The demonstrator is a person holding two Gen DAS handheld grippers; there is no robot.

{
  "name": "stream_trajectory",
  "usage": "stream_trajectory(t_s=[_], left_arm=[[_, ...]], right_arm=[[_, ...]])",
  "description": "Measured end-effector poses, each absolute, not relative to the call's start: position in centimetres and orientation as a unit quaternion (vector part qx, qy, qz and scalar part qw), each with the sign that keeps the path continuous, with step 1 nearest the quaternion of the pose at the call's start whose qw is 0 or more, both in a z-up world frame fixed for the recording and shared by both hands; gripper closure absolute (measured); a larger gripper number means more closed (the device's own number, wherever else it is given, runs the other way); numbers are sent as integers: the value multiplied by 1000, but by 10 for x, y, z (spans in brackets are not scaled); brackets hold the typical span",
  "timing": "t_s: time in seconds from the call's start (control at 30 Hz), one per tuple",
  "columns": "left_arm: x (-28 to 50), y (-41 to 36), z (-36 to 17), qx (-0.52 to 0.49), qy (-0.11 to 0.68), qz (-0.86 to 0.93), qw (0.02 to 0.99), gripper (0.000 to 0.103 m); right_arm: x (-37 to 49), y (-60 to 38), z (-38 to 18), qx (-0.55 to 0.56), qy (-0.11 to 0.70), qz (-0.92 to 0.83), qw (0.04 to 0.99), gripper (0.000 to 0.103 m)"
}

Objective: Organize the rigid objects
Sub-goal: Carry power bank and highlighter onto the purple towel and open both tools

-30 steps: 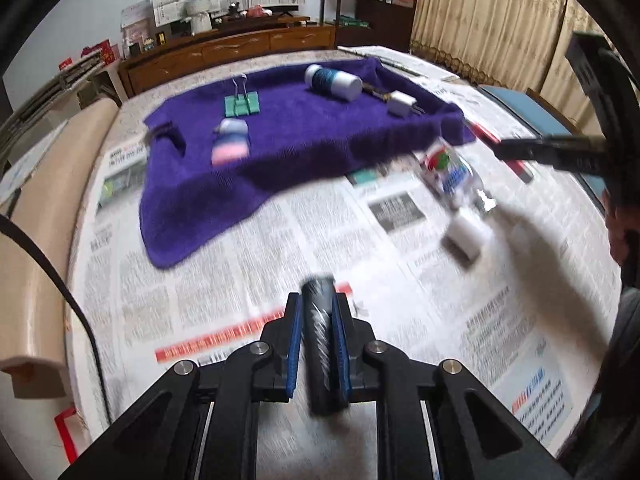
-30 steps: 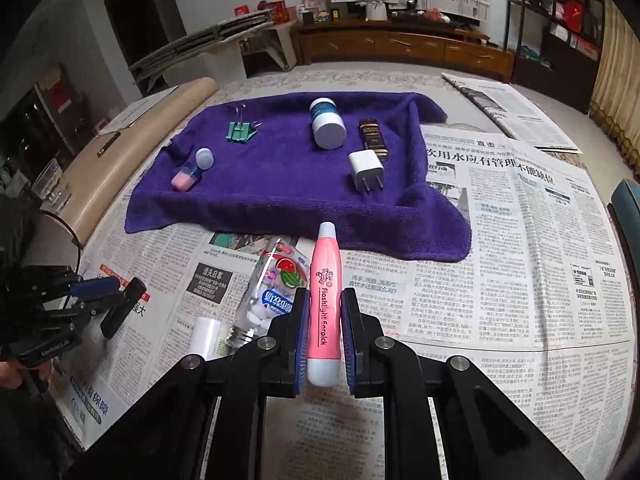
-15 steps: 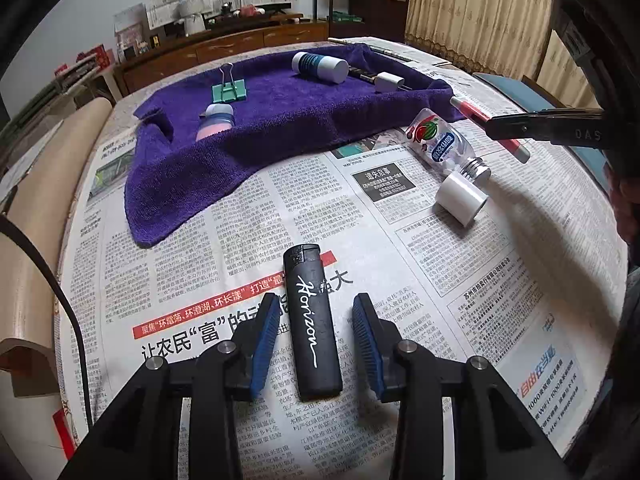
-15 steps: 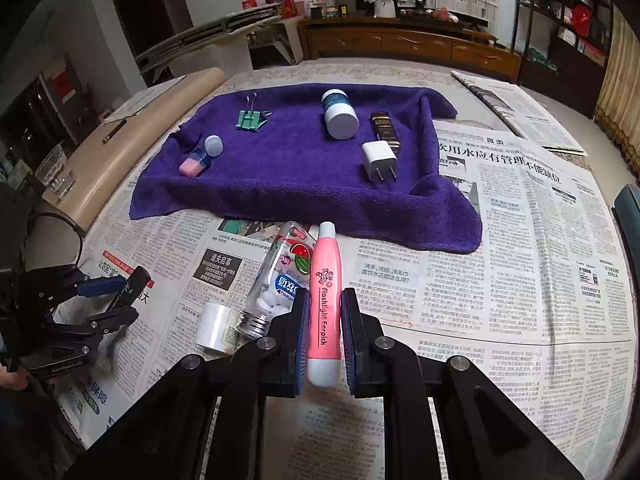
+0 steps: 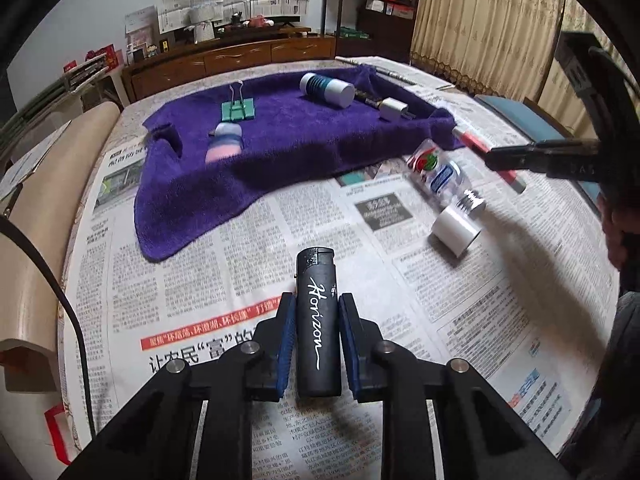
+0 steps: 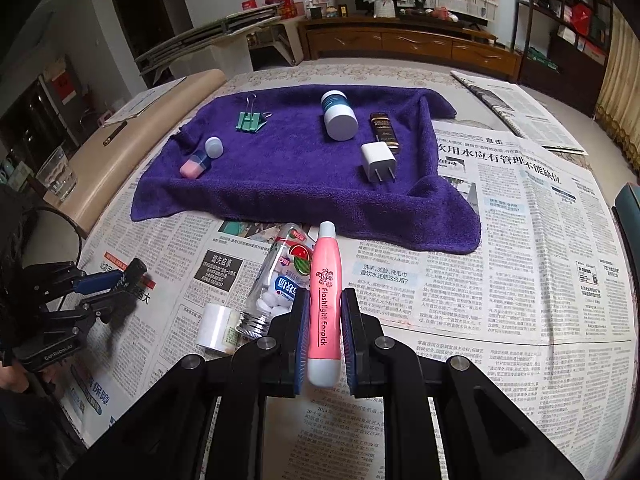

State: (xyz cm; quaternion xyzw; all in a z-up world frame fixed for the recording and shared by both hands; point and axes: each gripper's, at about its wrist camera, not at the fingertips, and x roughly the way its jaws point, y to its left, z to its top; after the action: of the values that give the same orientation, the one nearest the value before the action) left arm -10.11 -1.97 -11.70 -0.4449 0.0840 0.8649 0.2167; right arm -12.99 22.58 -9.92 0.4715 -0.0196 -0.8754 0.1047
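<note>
Left gripper (image 5: pixel 314 312) closed around a black "Horizon" lighter (image 5: pixel 317 322); right gripper (image 6: pixel 325 308) clamped on a pink "Flashlight Earpick" (image 6: pixel 325 304).

The lighter is seen lengthwise between the blue pads (image 5: pixel 286 336), its cap end projecting forward over the newspaper (image 5: pixel 240 248). The earpick is gripped mid-body, white tip pointed at the purple towel (image 6: pixel 288 176). On the towel are noted a green binder clip (image 6: pixel 250 120), a white-capped jar (image 6: pixel 338 116), a white charger plug (image 6: pixel 378 161), a dark lighter (image 6: pixel 383 132) and a pink-blue capsule (image 6: pixel 200 159). An uncapped candy bottle (image 6: pixel 282 280) and its white cap (image 6: pixel 216 327) lie on newspaper just left of the earpick.
</note>
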Motion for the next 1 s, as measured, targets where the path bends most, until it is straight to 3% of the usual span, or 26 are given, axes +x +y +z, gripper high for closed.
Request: stream_trajectory(t_s=[1.0], left_arm=[[-237,5,-69,-423,51,875,230,82]], right_arm=[[-238,212,-76,467,-23,-874,128,87]])
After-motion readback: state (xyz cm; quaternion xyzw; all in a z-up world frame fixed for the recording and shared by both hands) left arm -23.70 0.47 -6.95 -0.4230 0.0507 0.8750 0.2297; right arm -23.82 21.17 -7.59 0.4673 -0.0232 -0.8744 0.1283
